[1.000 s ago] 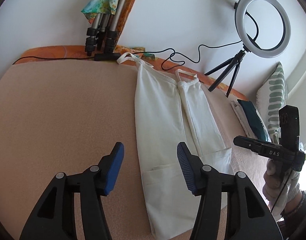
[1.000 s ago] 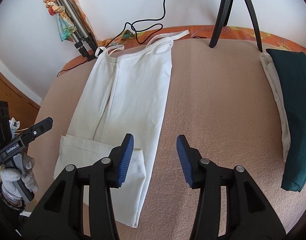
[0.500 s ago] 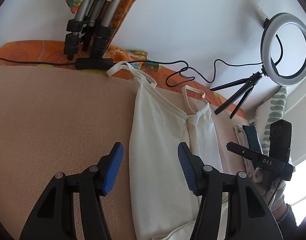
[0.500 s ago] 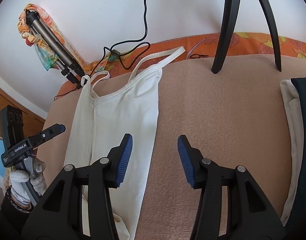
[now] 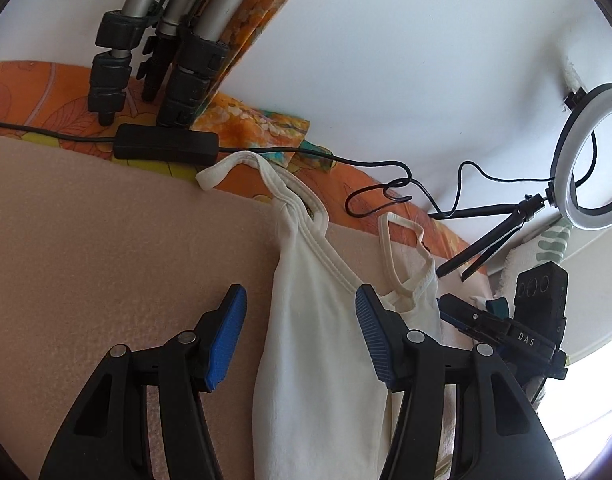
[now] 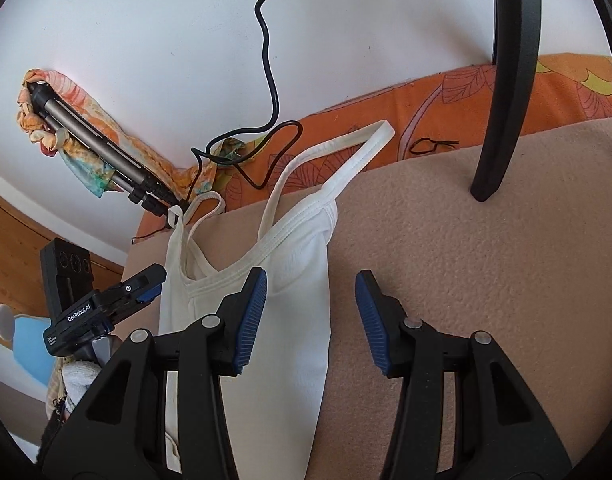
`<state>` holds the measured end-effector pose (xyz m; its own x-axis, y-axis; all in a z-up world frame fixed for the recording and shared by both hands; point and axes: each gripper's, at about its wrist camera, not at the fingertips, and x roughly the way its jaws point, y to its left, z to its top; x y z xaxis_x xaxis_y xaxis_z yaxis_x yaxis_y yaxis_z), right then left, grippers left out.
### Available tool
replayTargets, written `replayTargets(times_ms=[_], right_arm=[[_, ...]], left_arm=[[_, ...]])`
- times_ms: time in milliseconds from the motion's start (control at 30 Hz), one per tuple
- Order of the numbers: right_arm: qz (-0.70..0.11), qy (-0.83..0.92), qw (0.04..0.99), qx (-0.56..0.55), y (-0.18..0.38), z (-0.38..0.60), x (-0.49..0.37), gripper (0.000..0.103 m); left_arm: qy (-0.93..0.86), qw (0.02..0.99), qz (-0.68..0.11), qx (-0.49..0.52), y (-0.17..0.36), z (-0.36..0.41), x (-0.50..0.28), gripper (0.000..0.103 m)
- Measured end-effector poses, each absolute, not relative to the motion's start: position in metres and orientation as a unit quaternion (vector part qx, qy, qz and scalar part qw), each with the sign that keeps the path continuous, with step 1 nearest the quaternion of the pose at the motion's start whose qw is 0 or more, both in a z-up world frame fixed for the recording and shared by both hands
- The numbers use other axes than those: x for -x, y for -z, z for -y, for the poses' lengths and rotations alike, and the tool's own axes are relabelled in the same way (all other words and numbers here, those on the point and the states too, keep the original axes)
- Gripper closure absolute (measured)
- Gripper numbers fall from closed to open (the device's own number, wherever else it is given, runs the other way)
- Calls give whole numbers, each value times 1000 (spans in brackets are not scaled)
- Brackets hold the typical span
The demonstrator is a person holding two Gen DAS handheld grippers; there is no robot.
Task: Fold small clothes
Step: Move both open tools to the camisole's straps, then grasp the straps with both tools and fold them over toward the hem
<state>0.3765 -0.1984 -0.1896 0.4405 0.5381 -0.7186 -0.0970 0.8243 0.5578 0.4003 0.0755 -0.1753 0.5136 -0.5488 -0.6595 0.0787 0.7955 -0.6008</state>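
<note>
the white top (image 5: 322, 340) lies flat on the tan bed (image 5: 106, 240), already folded in lengthwise to a narrow strip, straps (image 6: 346, 148) reaching onto the orange sheet (image 6: 426, 104) by the wall. the left gripper (image 5: 300, 334) and right gripper (image 6: 310, 316) both hover over its strap end, jaws apart and gripping nothing. looks like the long folds are done, with the crosswise fold from straps to hem left.
</note>
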Motion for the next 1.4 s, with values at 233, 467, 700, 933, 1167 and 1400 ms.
replayTargets(times_ms=[233, 467, 700, 933, 1167, 1400], right_arm=[[-491, -199, 818, -224, 194, 192, -383, 97], [-492, -183, 829, -193, 190, 195, -388, 99], [-494, -194, 814, -236, 193, 205, -394, 71], [-500, -194, 817, -212, 199, 186, -404, 86], [-489, -195, 823, -211, 185, 187, -402, 98], [-458, -220, 835, -211, 143, 190, -380, 98]], left_arm=[[160, 849, -445, 236, 181, -69, -407, 100], [161, 868, -424, 203, 172, -66, -406, 100], [160, 845, -440, 259, 171, -76, -423, 55], [159, 848, -453, 226, 173, -57, -436, 87], [164, 854, -432, 238, 166, -62, -427, 99], [183, 867, -396, 241, 126, -71, -400, 100]])
